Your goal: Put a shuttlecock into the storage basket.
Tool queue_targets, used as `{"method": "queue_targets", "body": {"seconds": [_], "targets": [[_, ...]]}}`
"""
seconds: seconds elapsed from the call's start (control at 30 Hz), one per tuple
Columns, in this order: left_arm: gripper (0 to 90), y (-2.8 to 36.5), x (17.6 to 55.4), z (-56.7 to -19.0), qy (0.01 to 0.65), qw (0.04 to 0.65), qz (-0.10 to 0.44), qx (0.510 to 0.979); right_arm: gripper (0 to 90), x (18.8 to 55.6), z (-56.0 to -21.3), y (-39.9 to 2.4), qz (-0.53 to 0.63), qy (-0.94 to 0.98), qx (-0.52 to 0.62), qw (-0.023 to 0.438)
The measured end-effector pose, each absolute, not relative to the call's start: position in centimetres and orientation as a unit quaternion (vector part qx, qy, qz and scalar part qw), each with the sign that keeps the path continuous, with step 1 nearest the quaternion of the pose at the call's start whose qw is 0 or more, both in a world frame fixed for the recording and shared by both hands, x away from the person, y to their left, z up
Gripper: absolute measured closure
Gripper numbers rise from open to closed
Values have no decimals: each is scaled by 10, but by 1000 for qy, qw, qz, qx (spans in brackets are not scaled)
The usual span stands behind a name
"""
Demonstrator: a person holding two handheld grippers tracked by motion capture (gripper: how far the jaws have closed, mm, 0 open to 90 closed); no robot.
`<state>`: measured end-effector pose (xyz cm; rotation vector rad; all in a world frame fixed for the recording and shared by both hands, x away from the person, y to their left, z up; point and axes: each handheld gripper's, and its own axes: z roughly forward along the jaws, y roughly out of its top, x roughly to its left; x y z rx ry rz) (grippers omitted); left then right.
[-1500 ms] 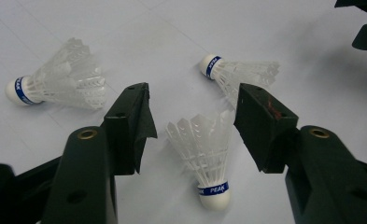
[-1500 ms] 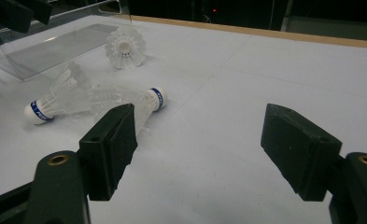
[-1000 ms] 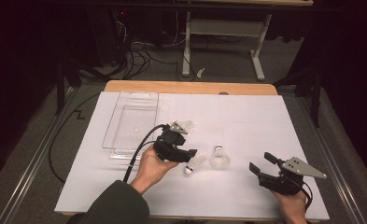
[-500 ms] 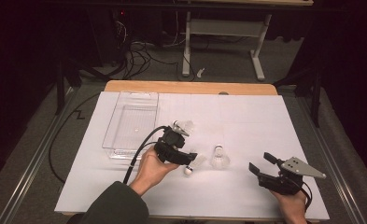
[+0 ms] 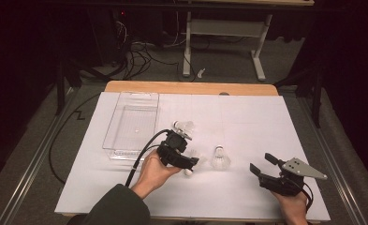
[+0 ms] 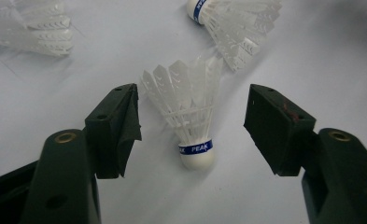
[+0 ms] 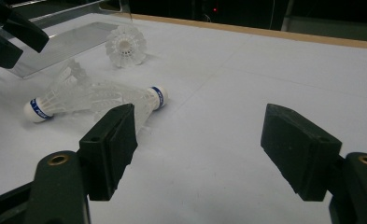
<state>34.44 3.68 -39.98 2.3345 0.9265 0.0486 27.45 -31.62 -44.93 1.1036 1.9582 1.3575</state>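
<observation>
Lying between left gripper fingers, just opening wider: shuttlecock, untouched; right gripper fingers open.

High view looks down from above; both gripper views sit close, sharing the shuttlecocks.

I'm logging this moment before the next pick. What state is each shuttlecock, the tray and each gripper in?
Left gripper: open, jaws just been opening, astride the near shuttlecock, pads clear.
Near shuttlecock: lying flat, cork toward the camera.
Middle shuttlecock: lying on its side.
Far shuttlecock: on its side beside the tray.
Clear tray: upright, nothing visible inside.
Right gripper: open, nothing between the jaws.
</observation>
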Motion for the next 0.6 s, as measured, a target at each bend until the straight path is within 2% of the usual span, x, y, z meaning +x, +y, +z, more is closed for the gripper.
{"method": "queue_targets", "body": {"seconds": [0.6], "targets": [[337, 35, 345, -412, 356, 292, -5, 888, 271, 274, -449, -316, 501, 721, 406, 254]]}}
